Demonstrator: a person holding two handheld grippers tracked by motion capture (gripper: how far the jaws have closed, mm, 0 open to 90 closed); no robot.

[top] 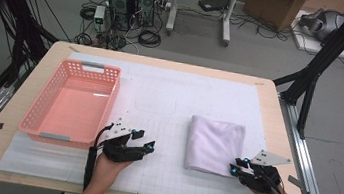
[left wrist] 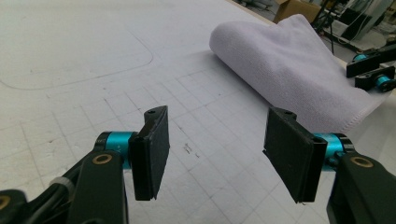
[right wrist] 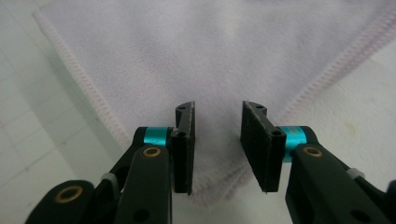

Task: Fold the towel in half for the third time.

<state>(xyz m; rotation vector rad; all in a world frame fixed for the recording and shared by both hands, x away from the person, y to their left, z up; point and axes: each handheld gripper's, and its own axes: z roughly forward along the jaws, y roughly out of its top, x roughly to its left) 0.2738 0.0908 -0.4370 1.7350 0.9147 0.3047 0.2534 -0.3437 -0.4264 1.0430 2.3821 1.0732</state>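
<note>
The right gripper [right wrist: 217, 144] is hovering with jaws apart over the near corner of the folded white towel [right wrist: 210, 60], pads not pressing it. The left gripper [left wrist: 224, 154] is waiting wide open over bare mat. Closing too shallow risks pinching only one layer, unfolding the towel before the pink basket [top: 35, 124].

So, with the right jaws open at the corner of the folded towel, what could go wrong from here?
1. The right gripper has its jaws open astride the near corner of the folded towel. Closing there may pinch just the top layer, so the fold could fall open when lifted.
2. A one-corner lift would probably leave the rest hanging and dragging across the white mat.
3. The left gripper is open over bare mat, apart from the towel, so it cannot steady it.
</note>
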